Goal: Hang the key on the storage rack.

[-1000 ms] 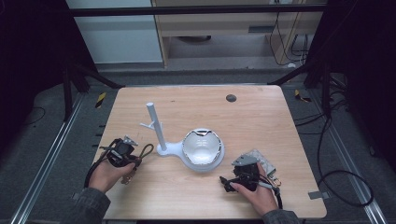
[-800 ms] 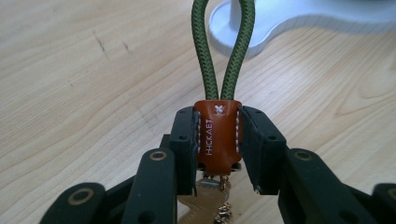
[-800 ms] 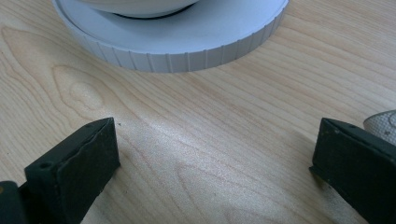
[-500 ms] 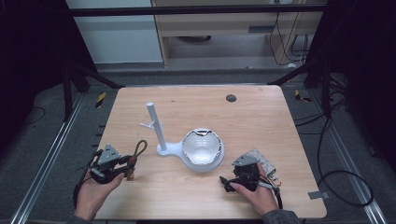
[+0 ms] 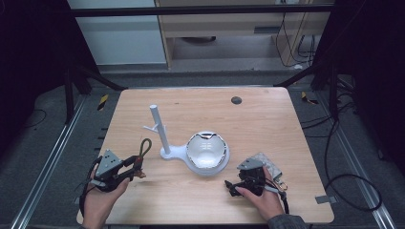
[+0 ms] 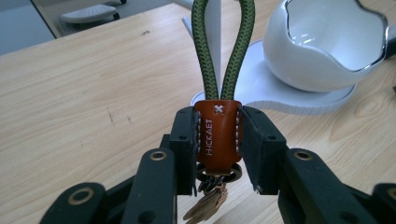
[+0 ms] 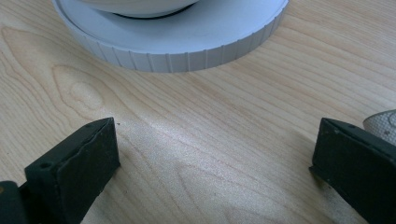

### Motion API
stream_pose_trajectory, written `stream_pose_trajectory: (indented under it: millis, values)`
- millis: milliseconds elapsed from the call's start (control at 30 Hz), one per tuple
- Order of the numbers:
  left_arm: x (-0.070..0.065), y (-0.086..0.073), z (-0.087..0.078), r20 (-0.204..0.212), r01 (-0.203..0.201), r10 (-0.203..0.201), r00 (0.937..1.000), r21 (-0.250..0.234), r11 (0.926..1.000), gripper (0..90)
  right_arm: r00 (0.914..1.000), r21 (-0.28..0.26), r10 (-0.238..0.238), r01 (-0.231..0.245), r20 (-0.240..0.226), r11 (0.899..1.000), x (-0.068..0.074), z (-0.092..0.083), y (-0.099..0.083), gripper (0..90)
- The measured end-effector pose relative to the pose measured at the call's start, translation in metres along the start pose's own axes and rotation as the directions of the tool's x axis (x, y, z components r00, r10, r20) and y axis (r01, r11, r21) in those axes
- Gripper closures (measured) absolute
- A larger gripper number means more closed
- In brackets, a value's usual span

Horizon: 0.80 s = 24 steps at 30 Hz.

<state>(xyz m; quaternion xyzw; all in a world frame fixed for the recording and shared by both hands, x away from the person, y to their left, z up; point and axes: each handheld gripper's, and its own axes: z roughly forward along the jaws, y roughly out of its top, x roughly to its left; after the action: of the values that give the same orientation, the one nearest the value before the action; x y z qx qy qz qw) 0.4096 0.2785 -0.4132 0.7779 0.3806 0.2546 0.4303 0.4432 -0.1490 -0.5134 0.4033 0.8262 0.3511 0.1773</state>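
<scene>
My left gripper (image 5: 135,169) is shut on a key strap's orange leather tab (image 6: 217,133), and its black pads (image 6: 184,140) press both sides. The strap's green rope loop (image 6: 224,51) points toward a white stand with an upright post (image 5: 159,129). A metal ring and a key hang below the tab. On the stand's round base sits a glossy white bowl (image 5: 206,150). My right gripper (image 5: 232,186) rests low over the table, right of the bowl, its jaws wide apart with bare wood between them (image 7: 215,158). The ribbed edge of the base (image 7: 187,51) lies just ahead of it.
A grey textured pad (image 5: 267,166) lies beside the right hand near the table's right front. A small dark round spot (image 5: 236,100) marks the far side of the wooden table (image 5: 267,124). Metal rails and cables run along the floor on both sides.
My left gripper has drawn back from beside the stand toward the near left edge, carrying the key strap. The right hand has kept still.
</scene>
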Motion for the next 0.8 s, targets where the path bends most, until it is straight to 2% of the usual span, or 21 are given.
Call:
stream_pose_trajectory:
  millis: [233, 367, 633, 800]
  values:
    - [-0.009, 0.003, -0.002, 0.022, -0.019, 0.02, 0.9996, -0.022, 0.9996, 66.6, 1.0, 0.0, 0.004, -0.004, -0.001, 1.0, 0.0, -0.001, -0.001, 0.5]
    - [-0.01, 0.005, -0.003, 0.032, -0.007, 0.008, 0.9994, -0.033, 0.9994, 66.5, 1.0, 0.0, 0.004, -0.004, 0.0, 1.0, 0.0, -0.001, -0.001, 0.6]
    - [-0.011, 0.012, -0.004, 0.016, 0.004, -0.002, 0.9999, -0.07, 0.9976, 66.5, 1.0, 0.0, 0.004, -0.004, -0.001, 1.0, 0.0, -0.001, -0.001, 0.6]
    - [-0.014, 0.017, -0.007, 0.014, -0.005, 0.006, 0.9999, -0.089, 0.996, 66.5, 1.0, -0.001, 0.004, -0.004, 0.0, 1.0, 0.0, -0.001, -0.001, 0.5]
